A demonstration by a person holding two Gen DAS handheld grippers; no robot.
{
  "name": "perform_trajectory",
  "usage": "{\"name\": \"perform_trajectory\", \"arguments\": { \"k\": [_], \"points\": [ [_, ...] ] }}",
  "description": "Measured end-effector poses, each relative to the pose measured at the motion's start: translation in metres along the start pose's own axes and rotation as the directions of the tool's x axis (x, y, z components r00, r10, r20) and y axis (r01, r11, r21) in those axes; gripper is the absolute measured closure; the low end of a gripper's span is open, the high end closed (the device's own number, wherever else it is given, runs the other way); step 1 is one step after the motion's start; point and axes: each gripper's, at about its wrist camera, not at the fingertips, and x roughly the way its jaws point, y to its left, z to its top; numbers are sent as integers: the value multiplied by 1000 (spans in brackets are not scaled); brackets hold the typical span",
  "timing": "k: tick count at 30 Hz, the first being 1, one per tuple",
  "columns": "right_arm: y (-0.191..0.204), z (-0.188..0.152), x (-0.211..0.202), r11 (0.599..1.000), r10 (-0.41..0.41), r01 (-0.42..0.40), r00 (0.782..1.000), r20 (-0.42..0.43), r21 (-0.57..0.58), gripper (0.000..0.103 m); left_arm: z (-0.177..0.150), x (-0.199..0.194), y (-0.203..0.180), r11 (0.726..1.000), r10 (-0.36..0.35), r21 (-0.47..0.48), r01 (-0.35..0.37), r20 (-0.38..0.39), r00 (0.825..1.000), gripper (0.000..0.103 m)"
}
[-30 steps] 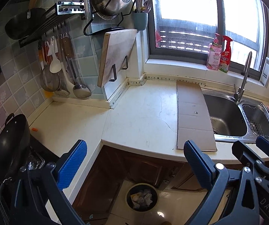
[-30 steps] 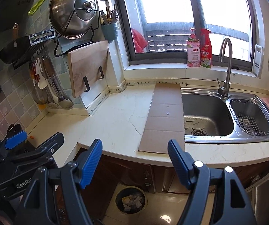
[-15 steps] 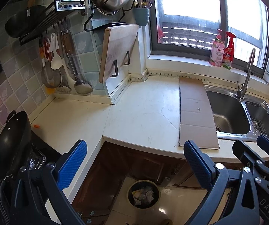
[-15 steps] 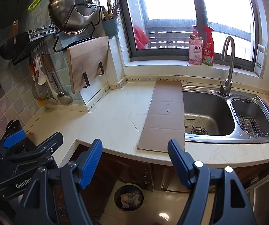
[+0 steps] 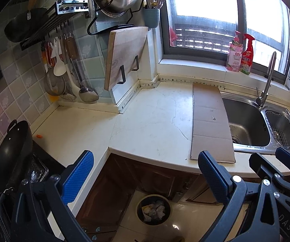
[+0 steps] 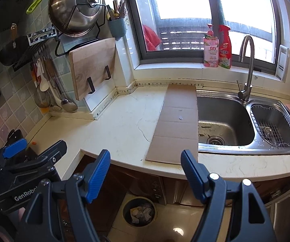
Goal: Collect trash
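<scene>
A round bin [image 5: 154, 209] [image 6: 140, 211] with crumpled trash inside stands on the floor below the counter. A flat strip of cardboard [image 5: 210, 122] [image 6: 178, 124] lies on the cream counter [image 5: 151, 125] [image 6: 124, 125] beside the sink. A tiny orange scrap [image 5: 38, 136] [image 6: 34, 143] lies at the counter's left end. My left gripper [image 5: 145, 173] is open and holds nothing, hovering in front of the counter edge. Beside it on the right, my right gripper [image 6: 146, 170] is open and holds nothing too. Each gripper shows at the edge of the other's view.
A steel double sink [image 6: 225, 121] with a tap [image 6: 247, 64] fills the right side. A black wok [image 5: 9, 153] sits at the far left. A cutting board [image 5: 124, 58], hanging utensils and a pot lid line the tiled wall. Two bottles [image 6: 217, 48] stand on the windowsill.
Both views have slid slightly, so the counter and the bin sit a little lower in the frame. Both grippers stay open as before.
</scene>
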Motion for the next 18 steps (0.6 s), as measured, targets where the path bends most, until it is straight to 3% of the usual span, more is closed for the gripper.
{"name": "perform_trajectory", "arguments": {
  "k": [18],
  "points": [
    [-19,7,7,999,43,-43,999,-5,-11,30,5,2,-20,999,44,-3,-44,-13,999,1]
  ]
}}
